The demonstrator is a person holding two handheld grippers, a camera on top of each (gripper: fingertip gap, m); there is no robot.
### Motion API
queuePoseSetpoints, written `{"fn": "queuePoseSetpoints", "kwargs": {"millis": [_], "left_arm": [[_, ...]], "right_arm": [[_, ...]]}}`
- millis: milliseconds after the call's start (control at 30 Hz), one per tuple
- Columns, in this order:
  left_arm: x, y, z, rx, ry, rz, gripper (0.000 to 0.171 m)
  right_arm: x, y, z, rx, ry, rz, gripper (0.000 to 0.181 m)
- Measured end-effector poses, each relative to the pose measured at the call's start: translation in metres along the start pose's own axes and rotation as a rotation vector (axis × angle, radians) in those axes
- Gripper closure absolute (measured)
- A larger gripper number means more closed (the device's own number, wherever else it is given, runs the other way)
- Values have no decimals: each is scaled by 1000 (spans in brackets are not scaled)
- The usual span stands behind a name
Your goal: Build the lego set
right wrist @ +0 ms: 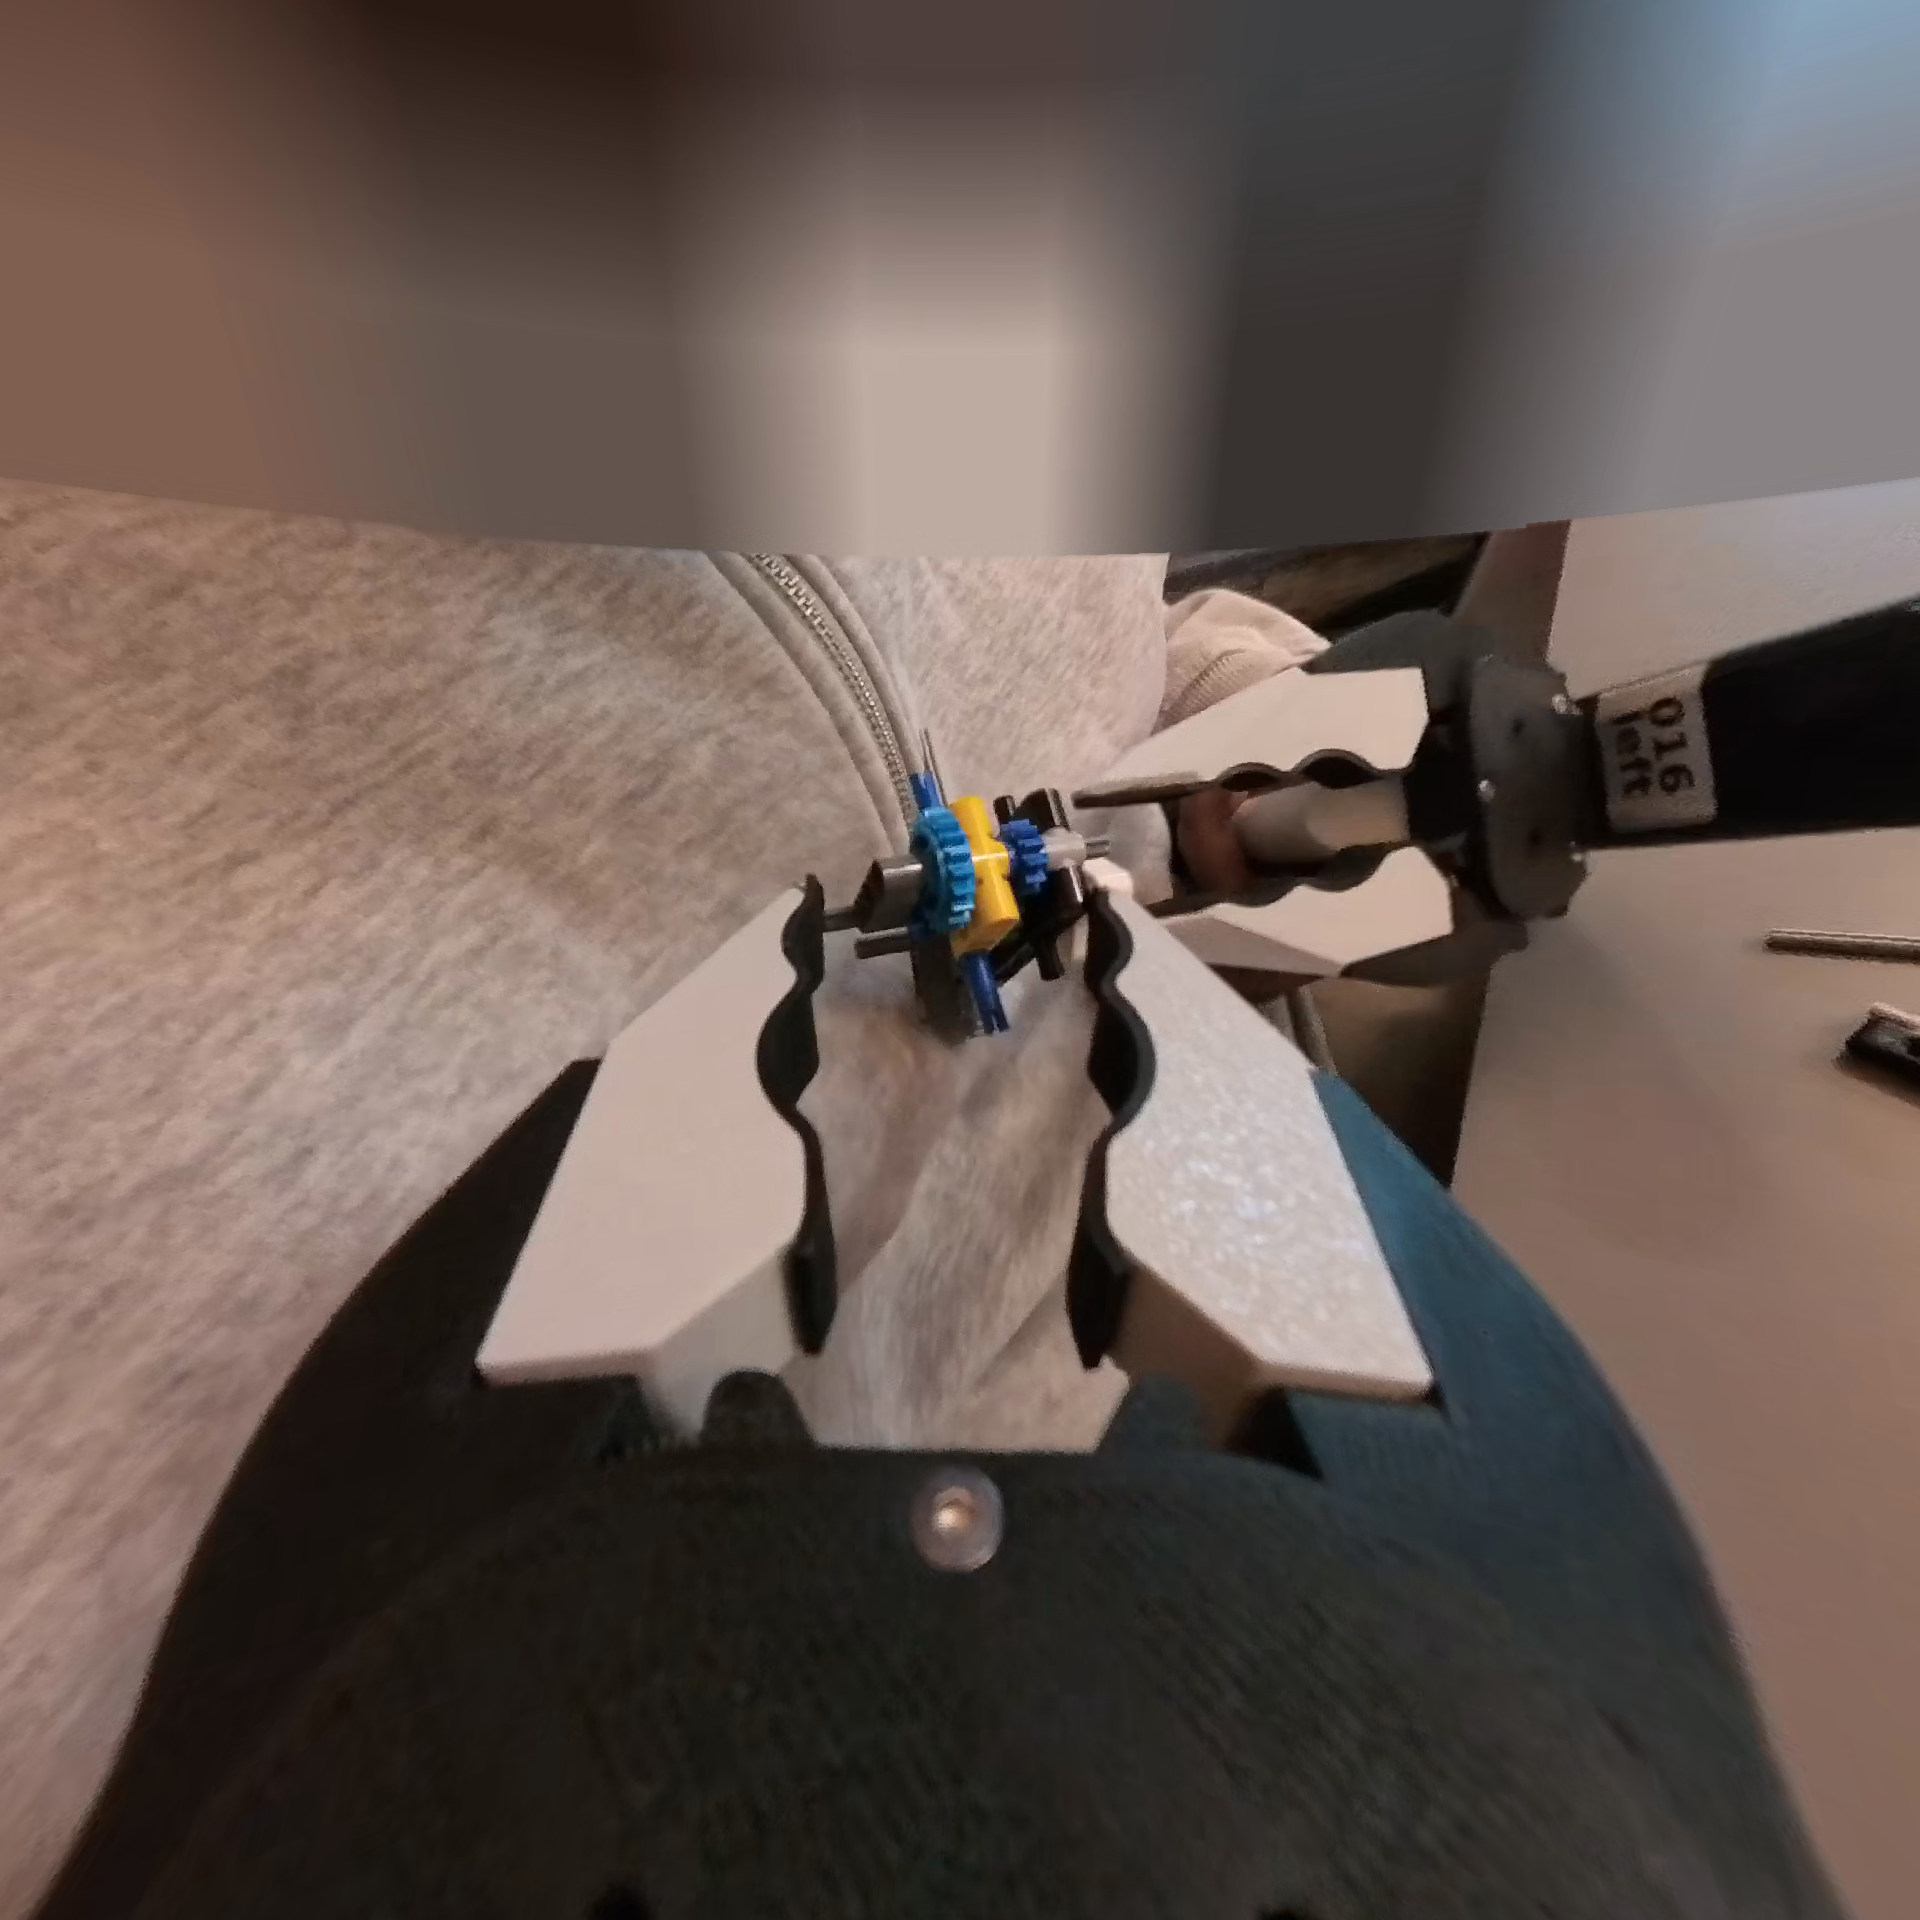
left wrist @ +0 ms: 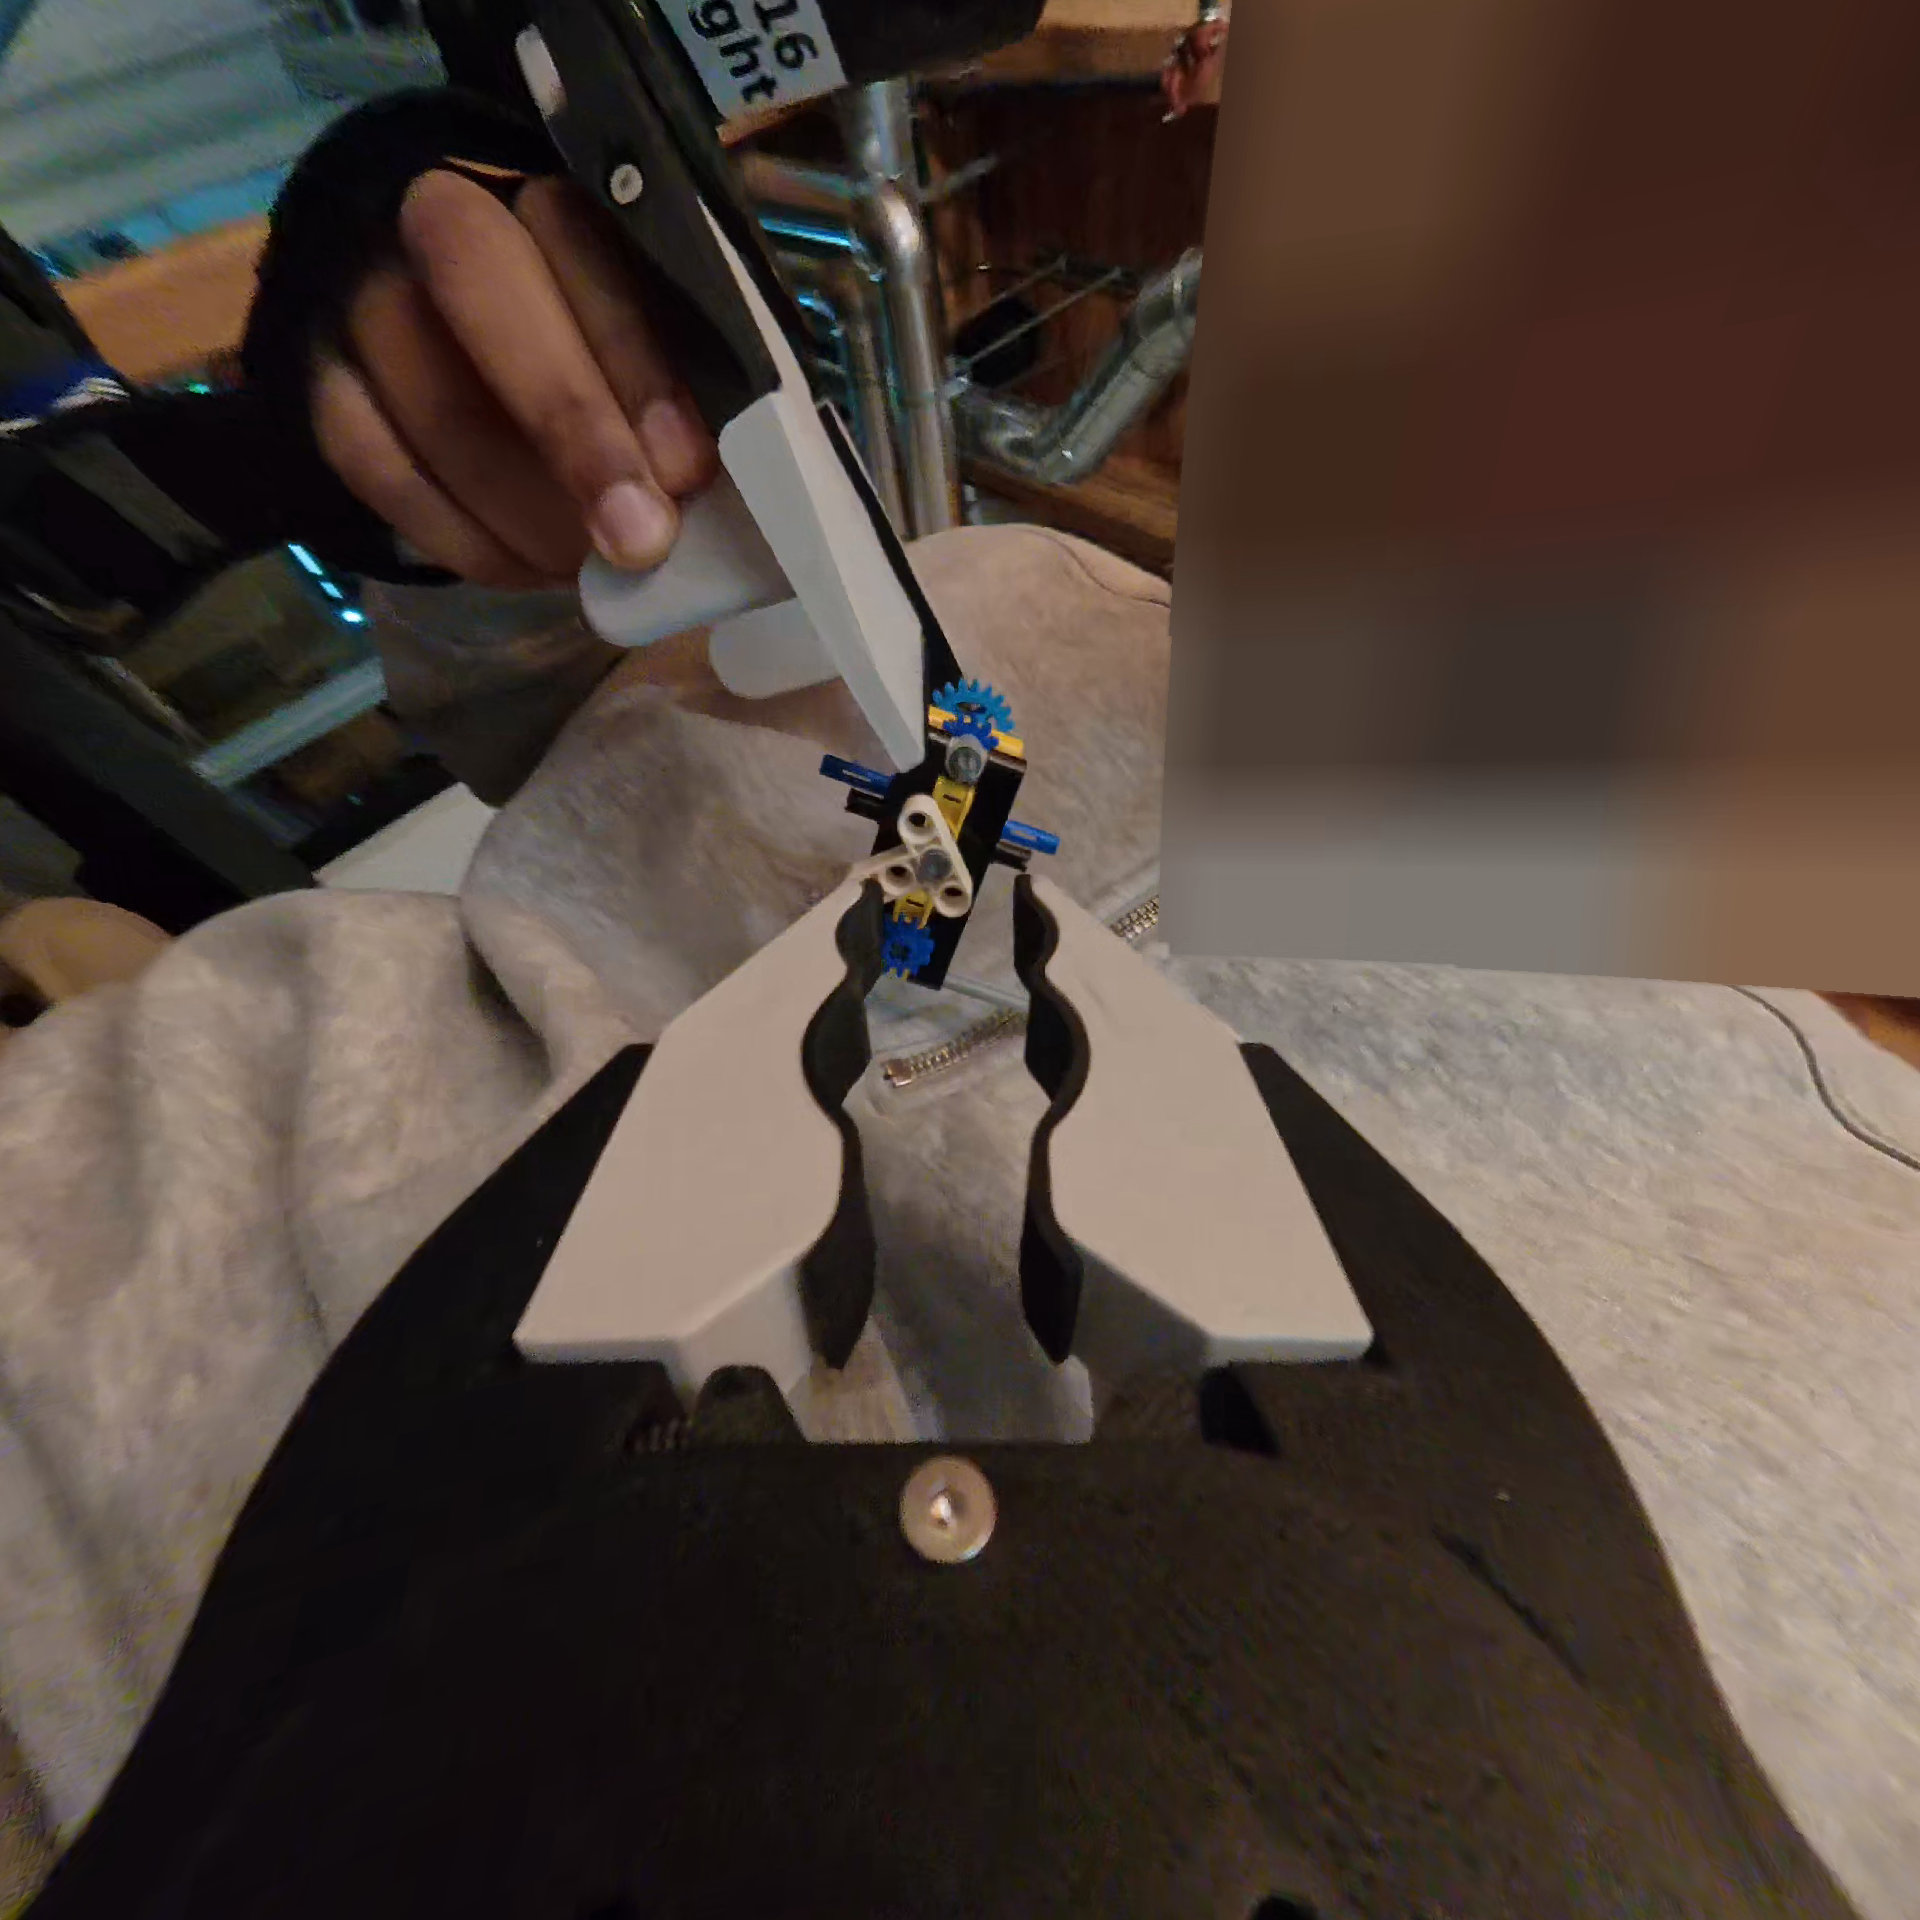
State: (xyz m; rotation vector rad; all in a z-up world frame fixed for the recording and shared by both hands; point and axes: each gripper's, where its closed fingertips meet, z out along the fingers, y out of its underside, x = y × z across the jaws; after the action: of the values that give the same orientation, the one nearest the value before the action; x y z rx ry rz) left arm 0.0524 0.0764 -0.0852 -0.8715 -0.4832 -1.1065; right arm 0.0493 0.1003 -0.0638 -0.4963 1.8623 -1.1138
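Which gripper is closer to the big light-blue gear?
Right. The right gripper has its fingers on either side of the big light-blue gear. The left gripper is at the other end of the lego model, by the small dark-blue gear.

The lego piece (left wrist: 940,831) is held up in the air, in front of a grey zipped top (left wrist: 312,1143) worn by a person. The room behind it is blocked by that top. The way in from above is taken up by the right gripper (left wrist: 914,758) and the hand (left wrist: 488,395) around it. The way in from below is filled by the left gripper (left wrist: 940,904), whose fingers are parted around the piece's bottom end. At the piece's two sides, room is left. Off to one side, a bare patch of desk (right wrist: 1714,1143) is seen, with a thin rod (right wrist: 1844,942) and a small dark part (right wrist: 1881,1039) lying near its edge.
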Motion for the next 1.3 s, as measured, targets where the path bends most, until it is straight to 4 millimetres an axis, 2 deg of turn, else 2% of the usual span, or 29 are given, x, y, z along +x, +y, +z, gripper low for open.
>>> {"fn": "queuePoseSetpoints", "kwargs": {"millis": [200,367,533,633,767,1067,1300], "left_arm": [[3,0,6,19,82,-60,142],[-4,-4,4,46,45,-66,140],[-9,1,-1,7,-35,-24,143],[-4,4,0,-14,-10,-14,148],[1,19,6,-96,23,-10,160],[8,10,8,-38,112,-50,140],[7,7,10,-8,151,-90,133]], "right_arm": [[-2,0,1,4,-15,-7,131],[-3,-1,1,7,-11,-11,131],[-5,-2,2,12,-7,-18,131],[-5,-2,3,10,-8,-22,131],[-8,-4,2,11,-23,-27,131],[-9,-8,0,38,-29,-42,131],[-11,-8,1,43,-27,-52,132]]}}
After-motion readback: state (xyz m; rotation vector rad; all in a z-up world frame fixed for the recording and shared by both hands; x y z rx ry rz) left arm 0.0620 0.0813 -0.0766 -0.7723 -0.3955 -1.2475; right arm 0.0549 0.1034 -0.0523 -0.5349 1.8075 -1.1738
